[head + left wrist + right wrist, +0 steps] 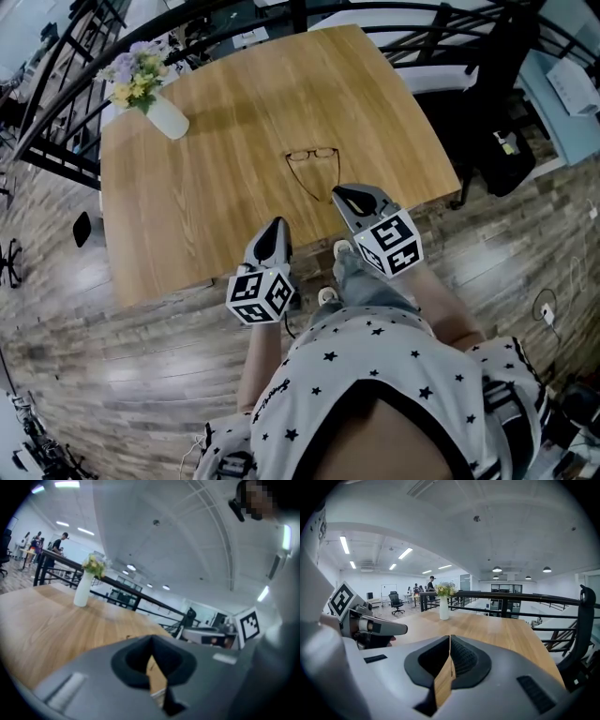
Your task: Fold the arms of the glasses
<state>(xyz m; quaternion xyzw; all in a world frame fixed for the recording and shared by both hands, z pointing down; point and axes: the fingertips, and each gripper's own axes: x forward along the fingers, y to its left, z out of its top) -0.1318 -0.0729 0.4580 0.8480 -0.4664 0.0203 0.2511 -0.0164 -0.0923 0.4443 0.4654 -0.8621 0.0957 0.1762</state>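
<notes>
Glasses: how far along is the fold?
Done: nothing yet. The glasses lie on the table with both arms spread, pointing toward the person. In hand: nothing. The left tongs and right tongs are both shut and empty at the table's near edge, the right one close to the arm tips. Left: folding both arms.

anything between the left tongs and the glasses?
Nothing. The head view shows only a bare stretch of table between the left tongs and the glasses, which lie with their arms unfolded toward the person.
</notes>
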